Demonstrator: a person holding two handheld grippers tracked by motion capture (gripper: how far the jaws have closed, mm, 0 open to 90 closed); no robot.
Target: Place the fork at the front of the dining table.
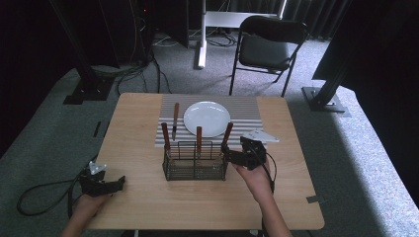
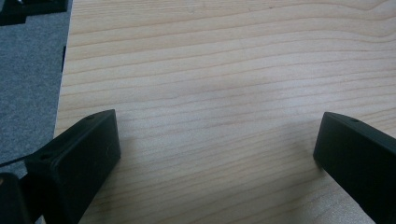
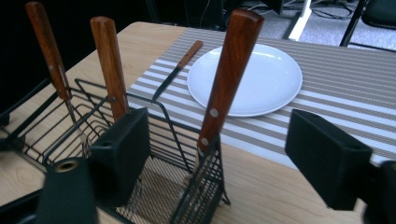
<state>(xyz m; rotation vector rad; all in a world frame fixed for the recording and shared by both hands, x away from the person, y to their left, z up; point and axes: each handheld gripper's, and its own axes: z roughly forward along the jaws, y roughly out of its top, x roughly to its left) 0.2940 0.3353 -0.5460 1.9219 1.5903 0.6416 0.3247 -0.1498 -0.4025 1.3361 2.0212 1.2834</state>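
- The right gripper (image 3: 217,154) has its jaws spread wide either side of a wooden utensil handle (image 3: 227,79), without touching it; the handle leans in the right end of the black wire caddy (image 1: 195,162).
- The left gripper (image 1: 106,183), jaws released and holding nothing, rests at the table's (image 2: 233,70) near-left edge, over bare pale woodgrain.
- The right gripper view shows the handle's rivets; beyond it a round white plate (image 3: 247,77) and a knife (image 3: 179,69) lie on a striped placemat (image 3: 336,70).

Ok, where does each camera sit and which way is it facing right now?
High view: above the person's side, facing forward-down on the table; forearms, both grippers show.
Left gripper view: on the left gripper, facing bare tabletop; open jaws.
Right gripper view: on the right gripper, facing the wooden-handled utensil in the wire caddy.
Shared: white plate.
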